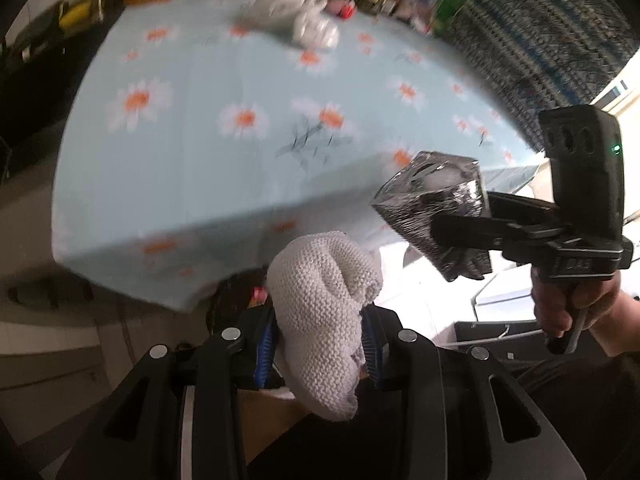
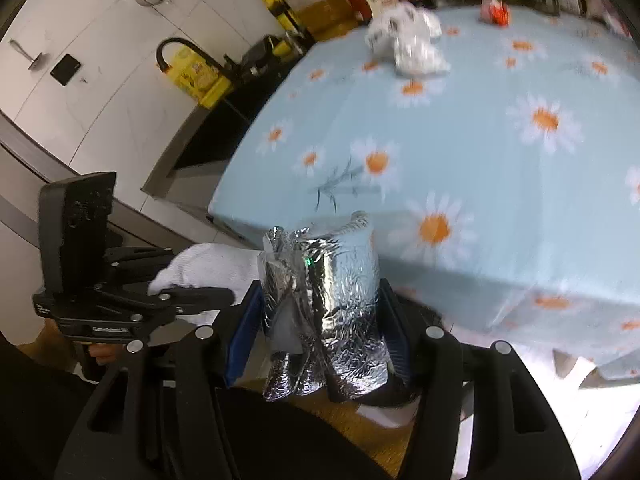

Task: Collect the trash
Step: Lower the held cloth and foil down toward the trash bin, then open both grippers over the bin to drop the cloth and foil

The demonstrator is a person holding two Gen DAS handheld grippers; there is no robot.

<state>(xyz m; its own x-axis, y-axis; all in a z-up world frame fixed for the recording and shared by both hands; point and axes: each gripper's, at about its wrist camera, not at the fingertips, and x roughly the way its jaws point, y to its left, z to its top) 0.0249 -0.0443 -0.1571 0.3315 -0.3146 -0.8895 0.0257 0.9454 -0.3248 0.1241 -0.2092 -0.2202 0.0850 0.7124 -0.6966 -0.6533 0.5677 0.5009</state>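
Blur softened the far table (image 1: 224, 184) in both views. My left gripper (image 1: 320, 344) was clamped on a white knitted cloth (image 1: 320, 320); its lower end was hidden behind my fingers. My right gripper (image 2: 320, 320) pinched a crumpled foil wrapper (image 2: 324, 312). Only the right view showed the tap (image 2: 176, 46). White crumpled trash (image 2: 408, 46) lay far ahead of my fingers.

Two close wrist fisheyes angled steeply down past the table edge, both sharing the daisy-print tablecloth (image 1: 240, 168) (image 2: 480, 152).
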